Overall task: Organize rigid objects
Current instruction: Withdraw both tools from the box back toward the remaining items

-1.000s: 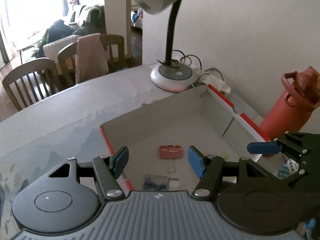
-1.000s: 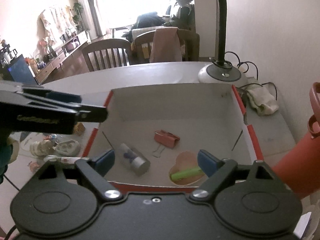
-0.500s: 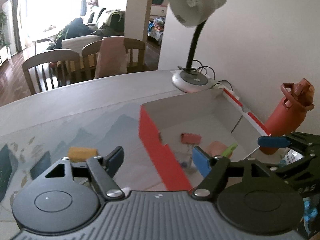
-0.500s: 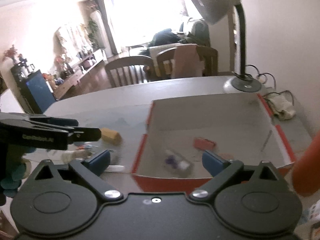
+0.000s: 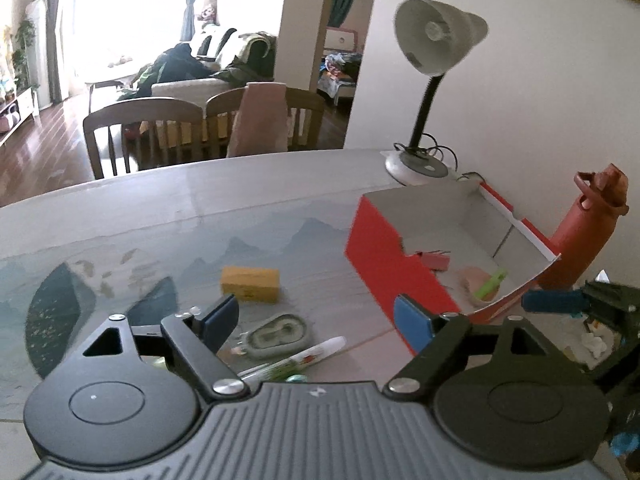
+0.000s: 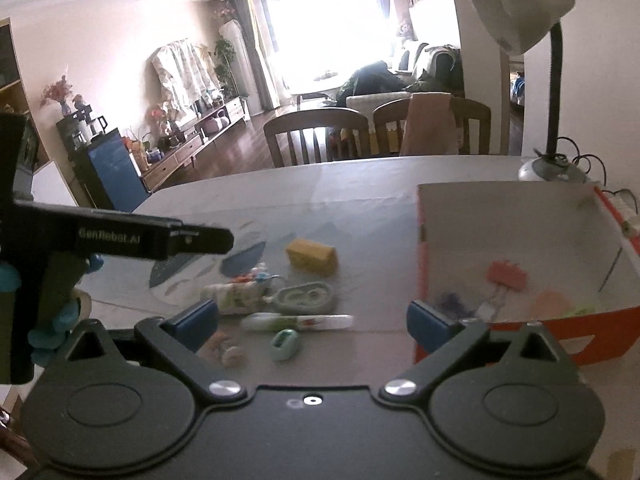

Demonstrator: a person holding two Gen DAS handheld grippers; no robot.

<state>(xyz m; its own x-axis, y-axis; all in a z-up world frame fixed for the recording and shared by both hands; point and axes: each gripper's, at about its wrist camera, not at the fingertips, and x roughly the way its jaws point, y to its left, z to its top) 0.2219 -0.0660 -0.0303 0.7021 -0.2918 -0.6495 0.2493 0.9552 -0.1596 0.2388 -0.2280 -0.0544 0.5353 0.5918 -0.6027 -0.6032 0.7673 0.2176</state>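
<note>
Left claw [image 5: 320, 322] and right claw [image 6: 312, 320], low in frame, are spread and empty; both have just been opening. Beyond them on the surface [image 5: 168, 208] lie a white tube [image 6: 298, 322], grey oval case [image 6: 306, 298] and yellow block [image 6: 311, 257]. Right of frame stands the red box [image 5: 384, 256] holding a pink clip [image 5: 436, 260].

I see the table [image 5: 168, 208] filling mid-frame; on it lie a yellow block [image 5: 250, 283], a white tube [image 5: 308, 354], a red box [image 5: 394, 264] at right, and a lamp [image 5: 416, 164] upper right.
</note>
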